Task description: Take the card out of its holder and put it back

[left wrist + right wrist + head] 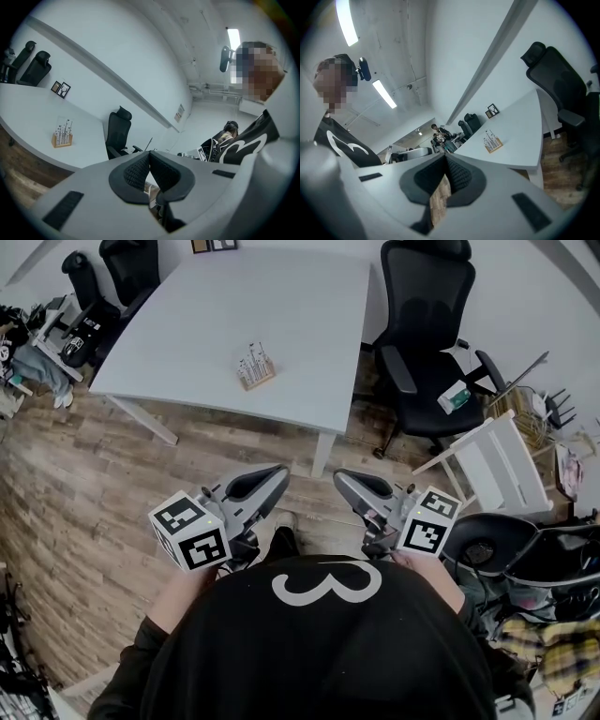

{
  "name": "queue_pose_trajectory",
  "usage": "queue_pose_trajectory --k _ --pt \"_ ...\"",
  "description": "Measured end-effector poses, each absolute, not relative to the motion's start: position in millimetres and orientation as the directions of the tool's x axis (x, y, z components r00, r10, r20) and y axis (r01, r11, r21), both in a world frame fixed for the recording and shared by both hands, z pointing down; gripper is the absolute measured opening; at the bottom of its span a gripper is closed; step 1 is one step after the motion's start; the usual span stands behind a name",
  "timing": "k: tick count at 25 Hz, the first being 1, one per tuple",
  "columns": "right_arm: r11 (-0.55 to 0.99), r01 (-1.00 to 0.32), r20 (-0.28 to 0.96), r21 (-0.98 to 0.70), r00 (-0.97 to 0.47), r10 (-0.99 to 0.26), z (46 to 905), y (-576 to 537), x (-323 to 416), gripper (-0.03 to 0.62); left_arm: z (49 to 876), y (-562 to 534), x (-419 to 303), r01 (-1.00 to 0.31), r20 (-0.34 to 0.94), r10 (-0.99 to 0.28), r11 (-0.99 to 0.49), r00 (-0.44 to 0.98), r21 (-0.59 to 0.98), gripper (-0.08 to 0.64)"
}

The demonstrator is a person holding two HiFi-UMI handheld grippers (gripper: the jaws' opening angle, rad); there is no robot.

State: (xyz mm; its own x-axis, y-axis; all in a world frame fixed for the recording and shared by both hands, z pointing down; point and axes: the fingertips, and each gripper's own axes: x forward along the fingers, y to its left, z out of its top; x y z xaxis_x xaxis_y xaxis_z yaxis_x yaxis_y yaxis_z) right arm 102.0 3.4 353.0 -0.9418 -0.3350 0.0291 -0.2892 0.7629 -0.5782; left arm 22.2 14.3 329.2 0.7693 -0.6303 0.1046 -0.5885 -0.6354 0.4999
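The person is wearing a black long-sleeved top [328,662], and a large white curved mark [326,583], shaped like a 3, is running across it at twelve o'clock on the chest. The left gripper [279,471] is showing a smooth light grey shell that is tapering to dark ribbed pads [136,171]. Its left marker cube [190,532], white with black square patterns, is sitting at its seven o'clock end. The right gripper [341,476] is wearing the same grey and black, with its right marker cube [429,521] at four o'clock.
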Motion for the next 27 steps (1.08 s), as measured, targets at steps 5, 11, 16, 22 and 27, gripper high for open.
queue_pose_trajectory --k 5,11,16,22,27 --pt "0.772 -0.304 0.032 -0.558 -0.938 -0.346 350.9 18.9 107.0 0.008 328.3 33.5 27.8 -0.595 0.101 -0.634 -0.642 0.766 0.485 0.014" --pt "0.785 -0.297 0.019 -0.543 -0.940 -0.342 345.5 31.5 113.0 0.008 324.7 44.8 31.7 -0.600 0.083 -0.645 -0.646 0.760 0.471 0.014" --pt "0.793 -0.289 0.007 -0.537 -0.941 -0.338 341.3 39.5 117.7 0.008 320.2 53.4 37.6 -0.607 0.083 -0.650 -0.646 0.755 0.463 0.014" --pt "0.798 -0.282 0.000 -0.532 -0.943 -0.333 340.9 49.2 124.3 0.008 320.6 63.3 43.2 -0.612 0.081 -0.655 -0.646 0.751 0.456 0.014" --pt "0.803 -0.280 -0.004 -0.527 -0.943 -0.332 335.9 61.2 129.7 0.008 318.2 75.9 47.5 -0.615 0.078 -0.662 -0.640 0.746 0.460 0.014"
